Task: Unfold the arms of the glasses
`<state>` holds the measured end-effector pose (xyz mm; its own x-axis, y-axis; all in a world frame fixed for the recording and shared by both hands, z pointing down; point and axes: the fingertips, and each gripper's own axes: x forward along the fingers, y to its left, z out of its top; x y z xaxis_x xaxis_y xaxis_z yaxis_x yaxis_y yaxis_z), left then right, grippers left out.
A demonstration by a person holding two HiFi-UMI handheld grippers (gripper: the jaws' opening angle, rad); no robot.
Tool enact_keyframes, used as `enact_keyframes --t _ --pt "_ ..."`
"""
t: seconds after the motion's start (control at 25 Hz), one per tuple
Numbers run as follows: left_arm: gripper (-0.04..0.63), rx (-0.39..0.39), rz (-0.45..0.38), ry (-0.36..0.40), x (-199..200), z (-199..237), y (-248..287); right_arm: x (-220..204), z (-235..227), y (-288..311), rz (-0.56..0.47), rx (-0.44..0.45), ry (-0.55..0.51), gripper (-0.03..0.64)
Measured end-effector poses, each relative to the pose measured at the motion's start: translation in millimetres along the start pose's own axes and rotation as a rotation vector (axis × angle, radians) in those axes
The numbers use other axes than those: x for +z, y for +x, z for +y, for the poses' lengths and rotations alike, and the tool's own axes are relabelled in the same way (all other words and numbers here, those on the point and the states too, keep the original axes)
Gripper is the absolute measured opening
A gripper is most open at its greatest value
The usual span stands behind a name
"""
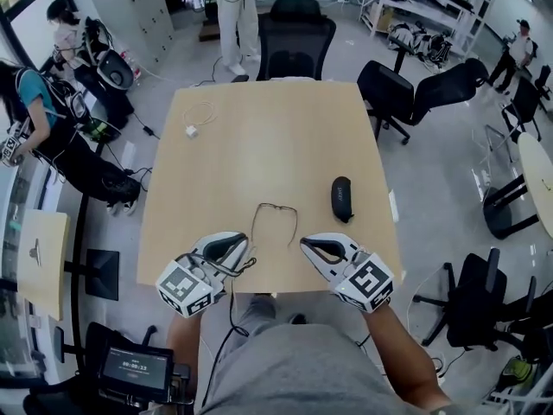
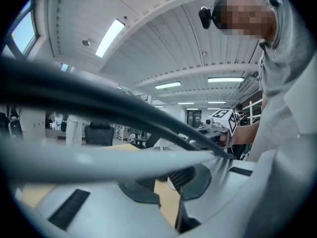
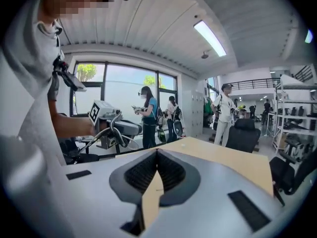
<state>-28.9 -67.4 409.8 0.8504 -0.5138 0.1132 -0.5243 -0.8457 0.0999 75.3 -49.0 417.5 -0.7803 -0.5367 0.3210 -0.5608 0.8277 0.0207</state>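
Your left hand-held gripper [image 1: 243, 244] and right hand-held gripper [image 1: 305, 245]: both clenched, empty. Thin dark wire-framed glasses [image 1: 275, 221] lie on the light wooden surface [image 1: 259, 137], apart from both.

Grey short-sleeved shirt [image 1: 294, 370]; pale grey left gripper [image 1: 237, 247] and right gripper [image 1: 308, 247]; dark ribbed pads [image 3: 171, 175]; black-and-white marker cubes [image 1: 184, 288] at their six o'clock ends; black cable [image 1: 232, 305] at left.

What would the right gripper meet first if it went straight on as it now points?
Probably the bare tabletop; the right gripper tilts slightly down toward it. The glasses lie close to that line, though depth is unclear.
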Motion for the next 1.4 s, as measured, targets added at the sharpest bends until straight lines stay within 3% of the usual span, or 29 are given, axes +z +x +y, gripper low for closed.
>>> enact_keyframes --t 0.2,0.52,0.92,1.4 --pt "0.023 0.076 -0.100 0.047 47 -41 -41 58 30 -57 -0.142 -0.022 -0.050 0.008" --pt "0.023 0.126 -0.145 0.122 85 -98 -97 124 62 -125 -0.367 -0.061 -0.078 0.008" --pt "0.023 0.133 -0.157 0.107 82 -110 -165 123 97 -128 -0.281 -0.127 -0.075 0.008" --pt "0.023 0.071 -0.193 0.120 68 -156 -309 138 259 -127 -0.260 -0.203 -0.091 0.008"
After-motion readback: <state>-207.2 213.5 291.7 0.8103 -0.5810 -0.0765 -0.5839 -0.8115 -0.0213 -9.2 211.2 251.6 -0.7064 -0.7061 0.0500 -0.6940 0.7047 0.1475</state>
